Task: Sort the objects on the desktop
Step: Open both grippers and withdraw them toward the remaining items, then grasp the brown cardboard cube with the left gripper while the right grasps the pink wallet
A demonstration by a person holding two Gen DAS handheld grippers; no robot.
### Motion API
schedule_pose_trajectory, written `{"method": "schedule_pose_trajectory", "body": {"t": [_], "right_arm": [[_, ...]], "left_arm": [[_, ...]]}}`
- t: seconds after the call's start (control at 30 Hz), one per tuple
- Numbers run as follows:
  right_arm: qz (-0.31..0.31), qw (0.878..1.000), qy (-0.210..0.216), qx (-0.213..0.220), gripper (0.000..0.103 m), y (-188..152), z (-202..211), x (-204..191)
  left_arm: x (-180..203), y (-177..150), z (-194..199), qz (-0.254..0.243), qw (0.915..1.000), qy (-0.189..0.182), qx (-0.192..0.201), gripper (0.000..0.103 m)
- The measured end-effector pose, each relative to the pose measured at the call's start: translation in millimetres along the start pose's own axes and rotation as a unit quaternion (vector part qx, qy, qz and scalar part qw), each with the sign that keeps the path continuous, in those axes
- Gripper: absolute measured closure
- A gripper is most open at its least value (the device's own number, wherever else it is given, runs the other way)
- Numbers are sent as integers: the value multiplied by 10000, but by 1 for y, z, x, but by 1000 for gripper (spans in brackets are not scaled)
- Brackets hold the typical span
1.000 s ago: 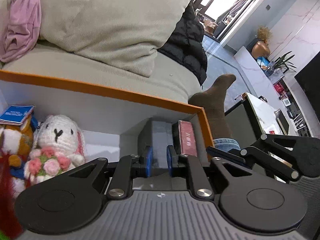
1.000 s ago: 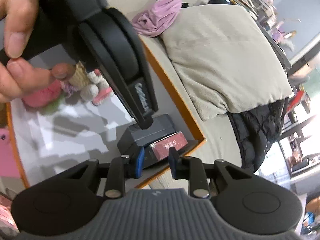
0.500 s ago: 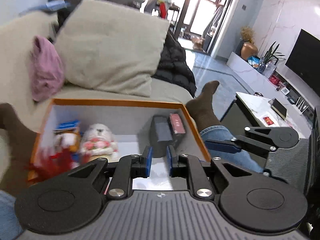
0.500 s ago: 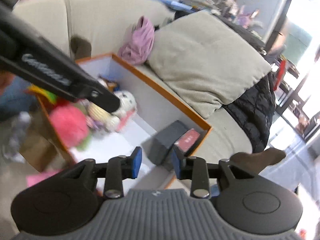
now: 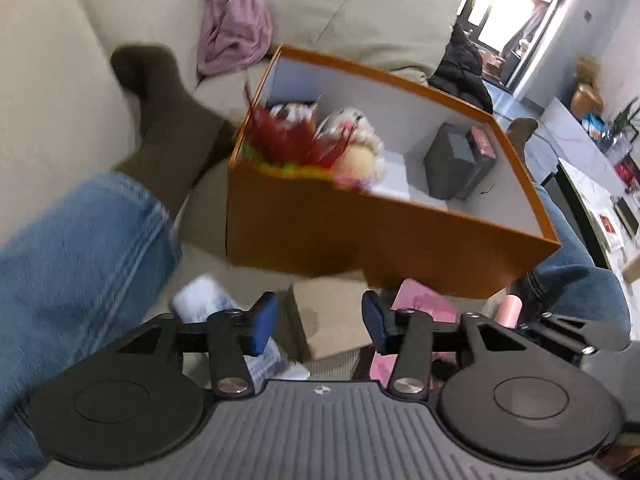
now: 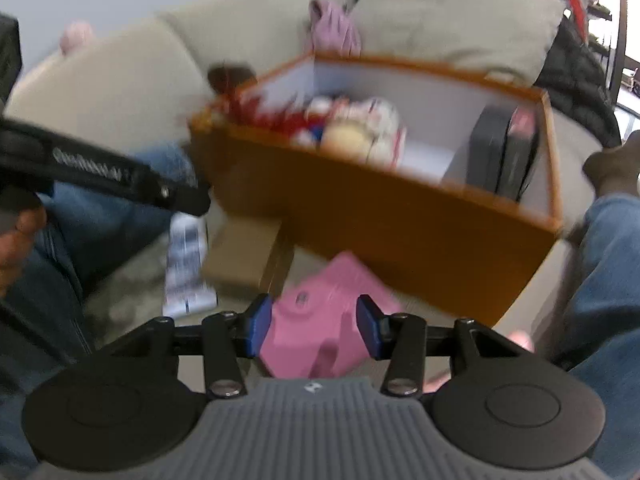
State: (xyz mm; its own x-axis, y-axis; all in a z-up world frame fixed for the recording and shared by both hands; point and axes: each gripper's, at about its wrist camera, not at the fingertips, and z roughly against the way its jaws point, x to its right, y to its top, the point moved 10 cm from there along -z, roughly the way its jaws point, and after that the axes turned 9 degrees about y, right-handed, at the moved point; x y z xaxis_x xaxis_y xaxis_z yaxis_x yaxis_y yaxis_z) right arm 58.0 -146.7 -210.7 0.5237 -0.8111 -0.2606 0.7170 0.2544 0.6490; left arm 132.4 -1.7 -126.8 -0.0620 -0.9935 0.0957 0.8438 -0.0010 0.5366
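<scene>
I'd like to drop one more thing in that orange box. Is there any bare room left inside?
Yes: the white floor of the orange box lies bare between the plush toys and the dark grey box. The left end is crowded with toys; the right corner holds the grey box and a red one.

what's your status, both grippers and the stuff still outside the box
Left gripper open, empty. Right gripper open, empty, above pink box. Orange box holds toys and dark case; tan box and white pack lie outside. Nothing blocking.
</scene>
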Motion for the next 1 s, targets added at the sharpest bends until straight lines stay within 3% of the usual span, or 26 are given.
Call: {"method": "schedule_pose_trajectory", "body": {"t": [0.2,0.33,0.4,0.57,0.7,0.8,1.0], "right_arm": [[680,9959,-247,-545,43,-15,-35,-15],[1163,9901,-499,-599,35,-21,-46,-21],[1410,9856,-683,-634,33,-22,-49,-20],[1980,9718,-1013,-778,25,-30,-64,-24],[2108,9684,-1084,-773,24,-31,-68,-23],[2135,9677,-1101,-766,24,-32,-70,-21],[2069,9691,-1135,-710,31,-30,-66,-17]], "left_arm": [[-2,-7,-21,210,9997,-38,-149,46],[-1,-17,-36,236,9990,-77,-363,43],[-3,-22,-43,284,9985,-69,-473,37],[-6,-25,-55,605,9955,-386,-614,23],[-4,-30,-68,962,9879,-809,-904,20],[2,-31,-77,1056,9839,-999,-1041,20],[6,-31,-63,780,9899,-887,-781,33]]}}
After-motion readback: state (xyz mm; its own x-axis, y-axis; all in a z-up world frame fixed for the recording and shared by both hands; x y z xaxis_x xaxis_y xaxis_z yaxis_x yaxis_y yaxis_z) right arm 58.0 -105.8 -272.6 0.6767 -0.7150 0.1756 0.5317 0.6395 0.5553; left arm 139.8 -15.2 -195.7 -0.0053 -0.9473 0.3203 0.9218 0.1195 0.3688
